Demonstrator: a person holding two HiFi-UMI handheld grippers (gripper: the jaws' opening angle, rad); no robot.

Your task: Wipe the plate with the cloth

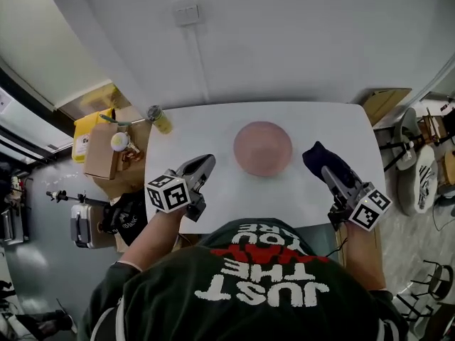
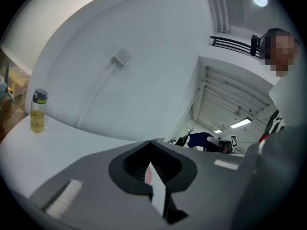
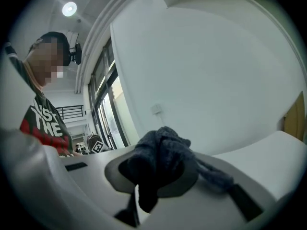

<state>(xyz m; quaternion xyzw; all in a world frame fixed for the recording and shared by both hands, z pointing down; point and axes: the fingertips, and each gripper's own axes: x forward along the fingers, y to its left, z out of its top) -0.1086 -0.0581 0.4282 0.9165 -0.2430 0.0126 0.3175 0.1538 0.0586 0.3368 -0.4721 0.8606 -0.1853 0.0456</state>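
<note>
Closest, at the bottom of the head view, is the person's dark shirt [image 1: 263, 283] with white and red print. Just beyond it the two grippers reach out over the near edge of the white worktop [image 1: 213, 126], one on each side.

On the person's left, the left gripper [image 1: 202, 168] points toward the far right, its marker cube [image 1: 168, 192] near the forearm. Its jaws are closed together with nothing between them (its own view shows only a thin slit where they meet). It is over the worktop's near left part, apart from the plate.

On the right, the right gripper [image 1: 333, 175] is clamped on the cloth [image 1: 320, 158], a dark blue-grey knitted bundle. In the right gripper view the cloth [image 3: 160, 159] bulges out over the jaws, and one twisted end trails off to the right. The cloth sits to the right of the plate, near it but not touching it; whether it rests on the worktop I cannot tell.

Past the gripper tips, about midway between them, the pink plate [image 1: 263, 148] lies flat on the worktop, with nothing on it.

Farther off, at the worktop's far left corner, a bottle [image 2: 38, 110] of yellow liquid stands upright. Left of the worktop is a cardboard box [image 1: 103, 151]. Farthest is the white wall, with a socket [image 1: 187, 13] above the worktop.
</note>
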